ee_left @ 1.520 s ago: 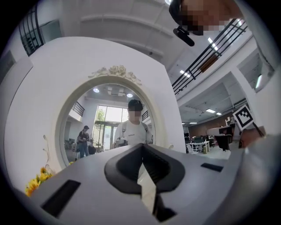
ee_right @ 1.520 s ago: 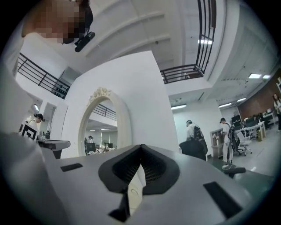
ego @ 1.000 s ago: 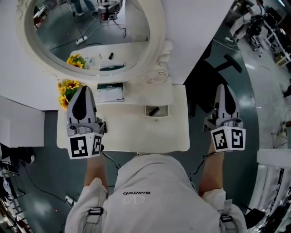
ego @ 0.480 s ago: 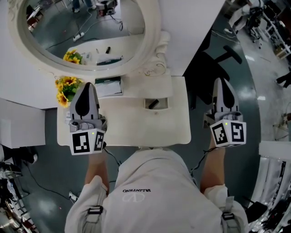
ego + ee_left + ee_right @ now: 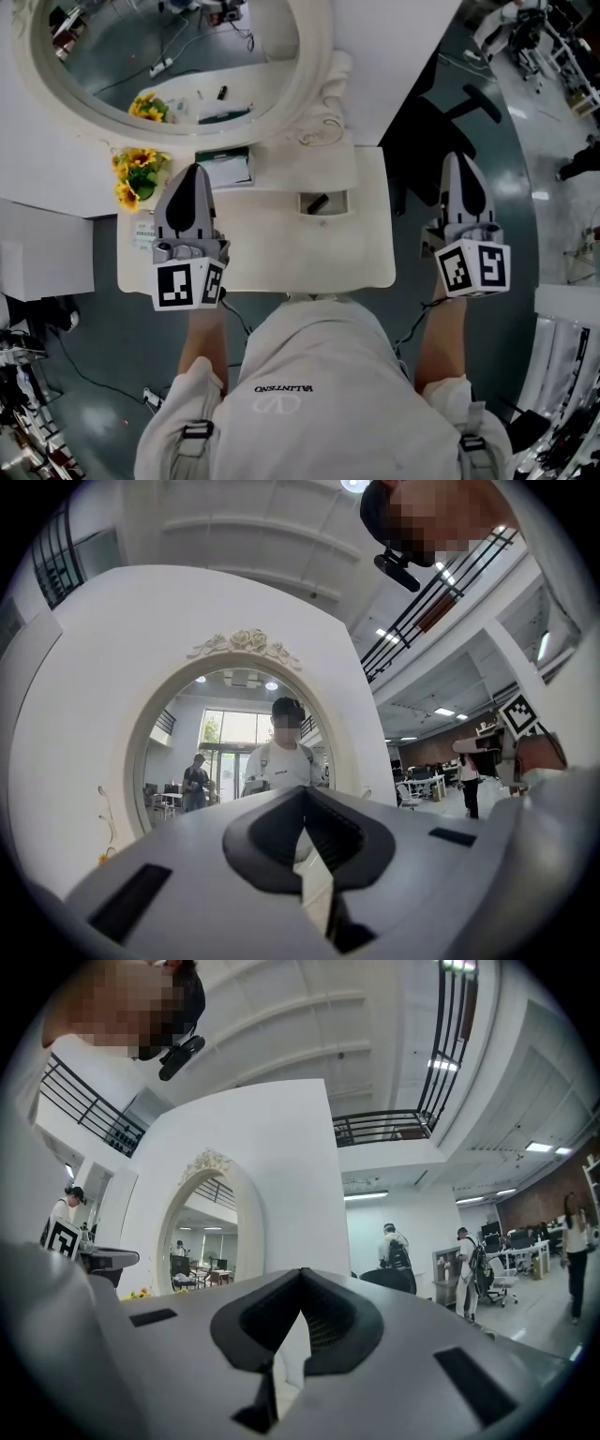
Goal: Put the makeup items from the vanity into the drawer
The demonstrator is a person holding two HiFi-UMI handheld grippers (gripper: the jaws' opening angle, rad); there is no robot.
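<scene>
Shifted inward, our left hand-held gripper (image 5: pixel 195 173) hovers closed and empty over the table (image 5: pixel 281 258); right hand-held gripper (image 5: pixel 457 161) closed too; recessed dark item (image 5: pixel 317 202) unidentifiable.

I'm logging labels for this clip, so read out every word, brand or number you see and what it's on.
"VALENTINO", seen upside down, on the shirt.
Green box: print too small to read.
Left cube, right cube: square markers only, no words.

Head view steeply down over vanity (image 5: pixel 281 258); both gripper views near-level, facing mirror (image 5: pixel 187 56) (image 5: pixel 234 728) (image 5: pixel 202 1241) all three share.
</scene>
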